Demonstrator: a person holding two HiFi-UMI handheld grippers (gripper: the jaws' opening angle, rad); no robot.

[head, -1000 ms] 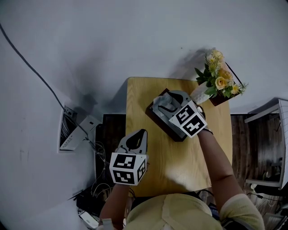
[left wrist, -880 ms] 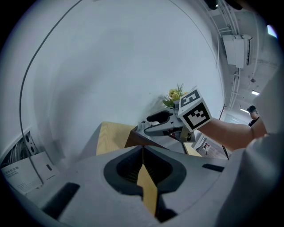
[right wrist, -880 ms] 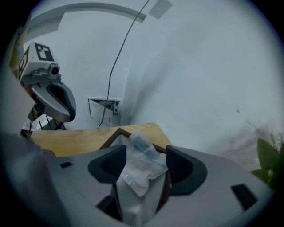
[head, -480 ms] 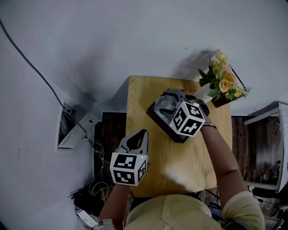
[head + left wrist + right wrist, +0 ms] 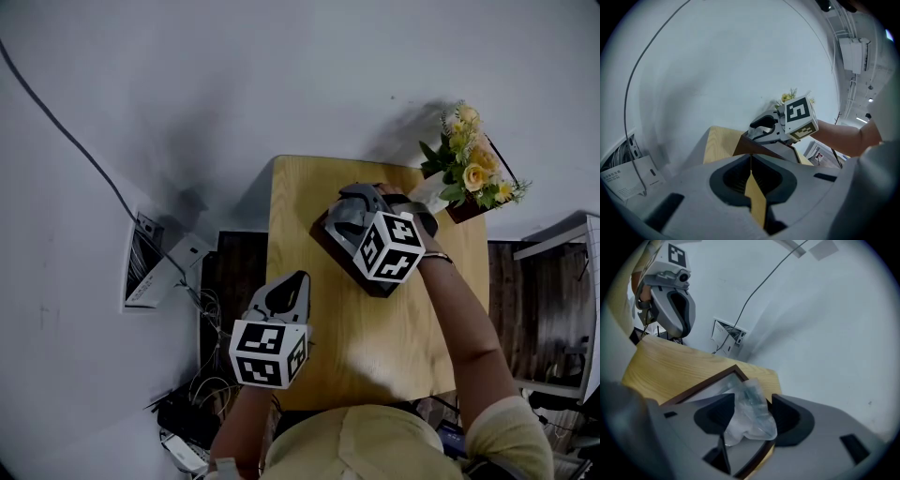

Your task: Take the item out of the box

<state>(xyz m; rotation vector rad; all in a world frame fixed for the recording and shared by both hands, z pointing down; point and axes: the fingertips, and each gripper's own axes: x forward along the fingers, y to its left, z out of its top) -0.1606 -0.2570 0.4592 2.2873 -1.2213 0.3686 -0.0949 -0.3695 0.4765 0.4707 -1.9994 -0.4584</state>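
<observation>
A dark brown box [image 5: 324, 240] sits on a small wooden table [image 5: 302, 192], toward its far right. My right gripper [image 5: 351, 204] reaches down into the box. In the right gripper view a crumpled clear plastic bag [image 5: 751, 414] lies inside the box rim [image 5: 708, 382], between the wide-spread jaws of the right gripper [image 5: 753, 399]. The pads do not visibly press on it. My left gripper [image 5: 296, 278] hovers by the table's left front edge, away from the box. In its own view the left gripper [image 5: 751, 158] has its jaws together with nothing between them.
A pot of yellow flowers [image 5: 469, 169] stands at the table's far right corner, just behind the box. On the floor to the left lie a white device [image 5: 155, 274] and cables [image 5: 66, 141]. A pale wall fills the background.
My right gripper has turned a little over the box, its marker cube rotating leftward. The left gripper has stayed where it was.
</observation>
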